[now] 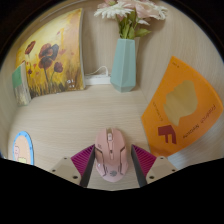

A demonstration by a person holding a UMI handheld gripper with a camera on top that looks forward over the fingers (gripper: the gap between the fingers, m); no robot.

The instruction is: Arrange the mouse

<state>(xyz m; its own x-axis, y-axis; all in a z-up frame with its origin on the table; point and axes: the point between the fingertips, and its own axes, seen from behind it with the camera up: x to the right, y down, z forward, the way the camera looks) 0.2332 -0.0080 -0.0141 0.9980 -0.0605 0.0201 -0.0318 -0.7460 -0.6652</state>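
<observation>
A pale pink computer mouse (111,155) lies lengthwise between my fingers on the light wooden table (90,115). My gripper (113,150) is closed around it. The magenta pads (83,160) press against both of its sides near its front half. The mouse's rear end is hidden below my fingers. I cannot tell whether it is lifted or still rests on the table.
A teal vase (124,62) with pale flowers stands beyond the fingers. A flower picture (52,55) leans at the far left with a green book (20,82) beside it. An orange leaflet (180,105) lies to the right. A blue-white object (22,148) lies at the near left.
</observation>
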